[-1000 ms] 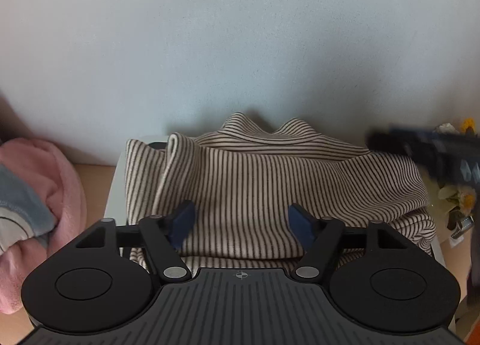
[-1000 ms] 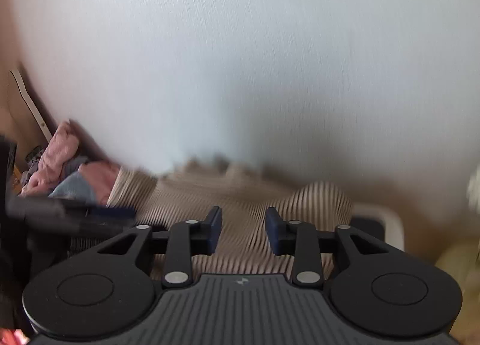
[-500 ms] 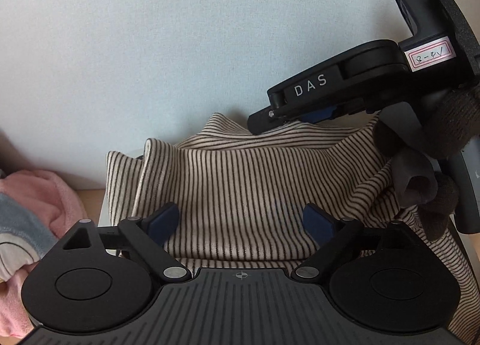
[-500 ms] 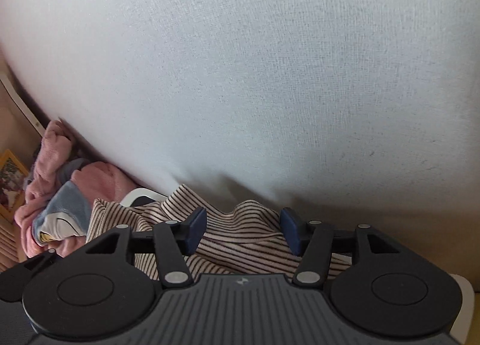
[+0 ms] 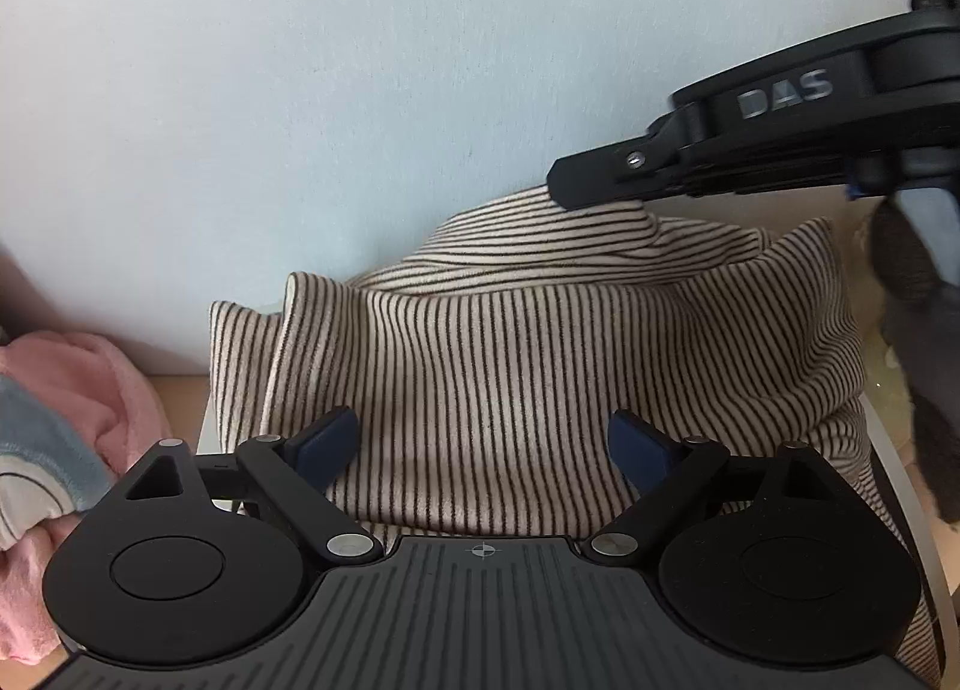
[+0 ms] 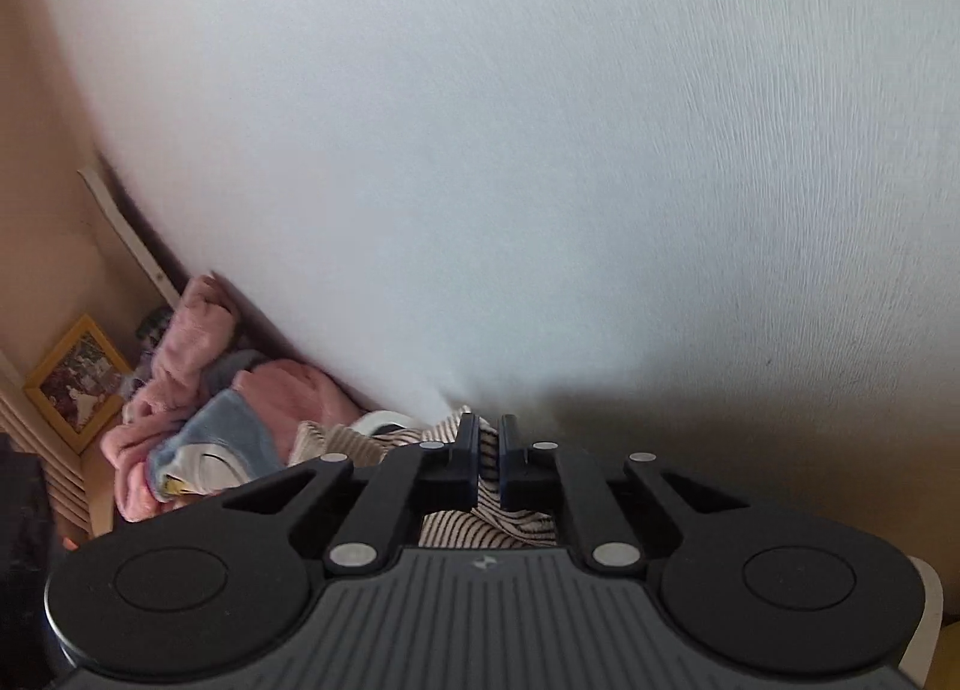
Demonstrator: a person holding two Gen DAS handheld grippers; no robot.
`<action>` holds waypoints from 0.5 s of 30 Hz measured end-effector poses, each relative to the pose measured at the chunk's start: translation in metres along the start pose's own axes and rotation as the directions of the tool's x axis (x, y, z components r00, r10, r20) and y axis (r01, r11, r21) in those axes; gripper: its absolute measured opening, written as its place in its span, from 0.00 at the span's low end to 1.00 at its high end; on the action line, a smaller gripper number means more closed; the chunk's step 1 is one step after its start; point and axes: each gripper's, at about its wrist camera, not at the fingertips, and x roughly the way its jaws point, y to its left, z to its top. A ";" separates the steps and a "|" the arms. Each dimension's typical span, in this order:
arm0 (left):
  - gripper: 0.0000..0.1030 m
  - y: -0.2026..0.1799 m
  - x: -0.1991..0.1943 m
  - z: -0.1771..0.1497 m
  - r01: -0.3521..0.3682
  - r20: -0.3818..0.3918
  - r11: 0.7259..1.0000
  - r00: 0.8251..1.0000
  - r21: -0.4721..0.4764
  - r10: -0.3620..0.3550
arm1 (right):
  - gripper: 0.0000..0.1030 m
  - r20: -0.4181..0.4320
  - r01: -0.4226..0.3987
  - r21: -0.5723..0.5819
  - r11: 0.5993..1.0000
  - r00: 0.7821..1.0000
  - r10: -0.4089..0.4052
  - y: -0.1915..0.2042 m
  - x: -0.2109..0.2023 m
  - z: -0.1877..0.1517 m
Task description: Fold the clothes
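A cream garment with thin dark stripes (image 5: 510, 354) lies heaped in a white container against a pale wall. My left gripper (image 5: 480, 441) hovers low over its near side, jaws wide open, with nothing pinched between the blue pads (image 5: 327, 444). My right gripper (image 5: 567, 186) reaches in from the upper right and is shut on the garment's far top edge, which it pulls up into a peak. In the right wrist view the right gripper (image 6: 487, 450) has its pads pressed together on a fold of the striped garment (image 6: 480, 528).
A pile of pink and blue clothes (image 5: 66, 426) lies on the left, also seen as the pink and blue clothes (image 6: 198, 396) beside a framed picture (image 6: 78, 384). The container's white rim (image 5: 900, 504) shows on the right. A dark-gloved hand (image 5: 906, 264) holds the right gripper. The wall stands close behind.
The right gripper came in over the garment's far edge, shut on the striped fabric and raised it slightly. The left gripper's jaws spread wider and stayed in place.
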 end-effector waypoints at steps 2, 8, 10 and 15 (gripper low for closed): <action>0.91 0.000 0.000 0.001 0.005 0.004 1.000 1.000 0.002 -0.005 | 0.05 0.012 -0.020 0.001 1.000 1.000 0.020 0.005 -0.012 -0.001; 0.92 0.001 0.004 -0.002 0.022 -0.004 1.000 1.000 0.012 -0.022 | 0.06 -0.015 0.018 -0.023 1.000 1.000 -0.018 0.014 -0.023 -0.011; 0.92 0.003 0.006 -0.003 0.026 -0.002 0.999 1.000 0.023 -0.026 | 0.11 -0.020 0.109 -0.053 0.993 0.994 -0.110 0.013 -0.019 -0.011; 0.93 0.006 0.012 -0.006 0.020 0.024 0.999 1.000 0.041 -0.020 | 0.63 -0.025 0.183 -0.072 0.981 0.982 -0.185 0.006 -0.002 0.003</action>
